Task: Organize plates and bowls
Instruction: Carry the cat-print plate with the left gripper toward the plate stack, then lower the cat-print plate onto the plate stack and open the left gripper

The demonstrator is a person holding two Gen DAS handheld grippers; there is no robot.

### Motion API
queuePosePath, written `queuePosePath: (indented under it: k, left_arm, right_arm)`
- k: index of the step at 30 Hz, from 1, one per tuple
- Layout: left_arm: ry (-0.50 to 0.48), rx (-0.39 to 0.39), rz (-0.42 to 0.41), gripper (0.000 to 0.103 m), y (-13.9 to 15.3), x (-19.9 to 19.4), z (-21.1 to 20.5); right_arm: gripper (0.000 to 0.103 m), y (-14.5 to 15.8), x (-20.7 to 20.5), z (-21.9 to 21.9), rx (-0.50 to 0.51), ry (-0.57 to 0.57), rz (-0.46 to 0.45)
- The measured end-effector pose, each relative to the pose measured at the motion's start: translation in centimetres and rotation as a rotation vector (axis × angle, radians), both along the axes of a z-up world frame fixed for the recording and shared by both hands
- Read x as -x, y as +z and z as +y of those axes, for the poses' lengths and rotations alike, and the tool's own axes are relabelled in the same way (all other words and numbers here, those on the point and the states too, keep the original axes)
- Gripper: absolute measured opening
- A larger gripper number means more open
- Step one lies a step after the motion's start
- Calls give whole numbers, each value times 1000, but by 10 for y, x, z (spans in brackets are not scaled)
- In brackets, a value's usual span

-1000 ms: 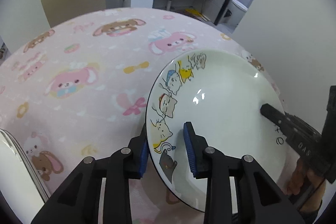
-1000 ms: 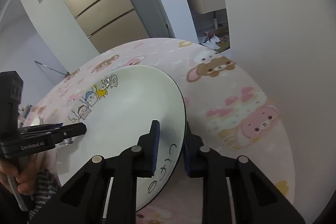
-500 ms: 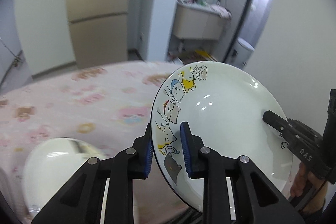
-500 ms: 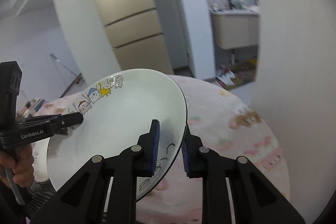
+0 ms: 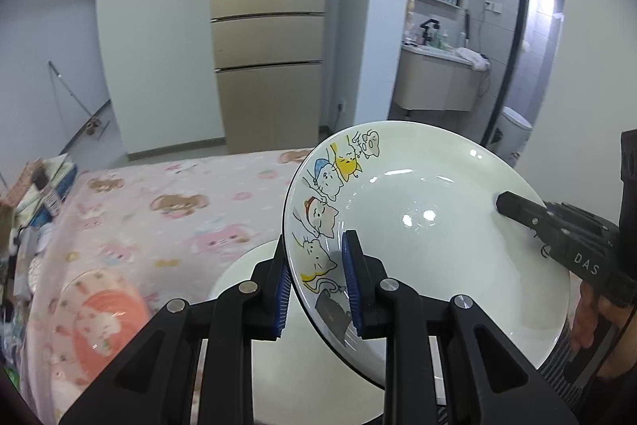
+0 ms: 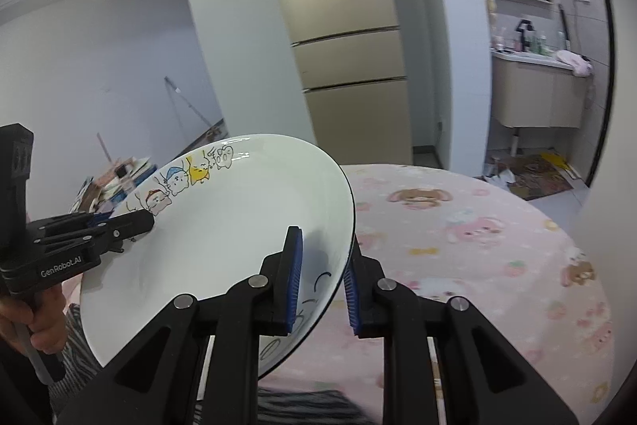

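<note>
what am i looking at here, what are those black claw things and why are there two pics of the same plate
No robot here: a person holds a handheld two-finger gripper in each hand, and each gripper carries a wide-angle camera looking forward along its fingers. So the two pictures show one moment from two sides.

In the left wrist view, the left gripper grips the rim of the cat plate by the cartoon cats. The right gripper grips the opposite rim, seen up close in the right wrist view. Each gripper also shows at the edge of the other's picture. The plate is held tilted above the table, which has a pink cartoon-animal cloth.

Below, a plain white plate and a pink patterned dish rest on the table. A fridge stands behind.
</note>
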State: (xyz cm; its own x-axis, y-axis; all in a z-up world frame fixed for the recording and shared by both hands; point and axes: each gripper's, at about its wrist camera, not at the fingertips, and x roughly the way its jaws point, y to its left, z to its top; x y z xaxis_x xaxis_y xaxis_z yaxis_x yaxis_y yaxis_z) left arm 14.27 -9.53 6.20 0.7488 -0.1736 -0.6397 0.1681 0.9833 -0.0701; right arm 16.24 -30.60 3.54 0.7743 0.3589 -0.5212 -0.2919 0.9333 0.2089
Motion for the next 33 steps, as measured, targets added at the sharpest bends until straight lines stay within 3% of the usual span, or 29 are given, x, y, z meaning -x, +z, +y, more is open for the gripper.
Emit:
queuePosePath:
  k: [8,14,24,33]
  left_arm:
    - [69,46,40,26,-35,17,46]
    - [114,13,73,26,-63,22,55]
    - [110,-38,75,26,-84,34,55]
    - [116,-4,108,26,-95,35,62]
  right_arm:
    - [19,-24,4,42,38,71,5]
    - [19,-51,0,58,46,114,55]
    - [19,-75,-10,61,13,156,143]
    - [19,-78,-9,70,75,155,152]
